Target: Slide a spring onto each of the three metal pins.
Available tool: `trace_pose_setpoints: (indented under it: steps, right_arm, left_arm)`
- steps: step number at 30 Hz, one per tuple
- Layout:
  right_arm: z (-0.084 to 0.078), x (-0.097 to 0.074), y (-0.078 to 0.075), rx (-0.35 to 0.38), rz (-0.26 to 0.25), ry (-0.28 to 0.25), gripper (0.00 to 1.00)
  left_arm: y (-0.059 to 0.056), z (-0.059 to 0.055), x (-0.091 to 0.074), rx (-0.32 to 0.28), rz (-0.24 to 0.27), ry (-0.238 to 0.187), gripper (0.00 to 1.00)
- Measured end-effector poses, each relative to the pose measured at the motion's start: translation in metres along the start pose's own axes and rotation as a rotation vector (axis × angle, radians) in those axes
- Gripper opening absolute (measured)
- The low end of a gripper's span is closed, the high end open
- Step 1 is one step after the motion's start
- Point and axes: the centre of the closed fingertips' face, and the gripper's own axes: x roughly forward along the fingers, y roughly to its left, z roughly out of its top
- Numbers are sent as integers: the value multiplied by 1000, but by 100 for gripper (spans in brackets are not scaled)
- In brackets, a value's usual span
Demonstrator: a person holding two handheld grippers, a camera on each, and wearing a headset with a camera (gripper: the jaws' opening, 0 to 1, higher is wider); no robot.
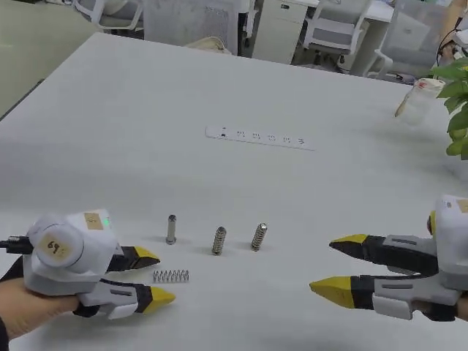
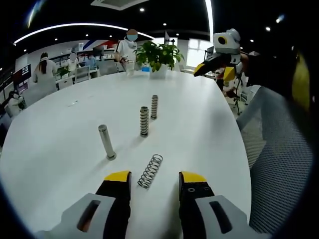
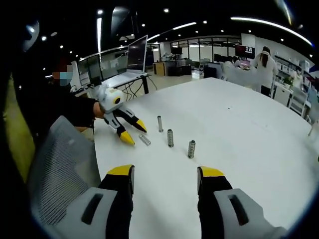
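Three pins (image 1: 219, 240) stand in a row on the white surface (image 1: 146, 110); left gripper (image 1: 165, 276) at 8 o'clock and right gripper (image 1: 320, 265) at 4, both with fingers wide open and empty; the two pins toward 3 o'clock wear springs (image 1: 259, 235); the loose spring (image 1: 171, 276) lies between the left fingertips (image 1: 164, 296).

pins: 3 in a row; 1 bare pin (image 1: 171, 229) at the 9 o'clock end; 2 sleeved
springs: 3; 2 on pins, middle spring (image 1: 219, 240) and end spring (image 1: 259, 237); 1 loose spring (image 1: 171, 276) at 6 o'clock of bare pin
grippers: 2; left gripper (image 1: 165, 276); right gripper (image 1: 320, 265)
power strip (image 1: 259, 137): 1
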Motion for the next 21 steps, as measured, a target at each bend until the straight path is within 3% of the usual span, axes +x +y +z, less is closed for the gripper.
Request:
trace_pose_setpoints:
  steps: [13, 18, 21]
  right_arm:
    - [-8, -26, -10, 89, -51, -87, 60]
    - [-14, -26, -10, 111, -55, -88, 73]
    - [-21, -25, -10, 88, -64, -56, 78]
  left_arm:
    - [4, -5, 4, 5, 1, 15, 25]
    - [6, -7, 5, 10, 6, 22, 21]
    - [6, -8, 5, 11, 9, 24, 20]
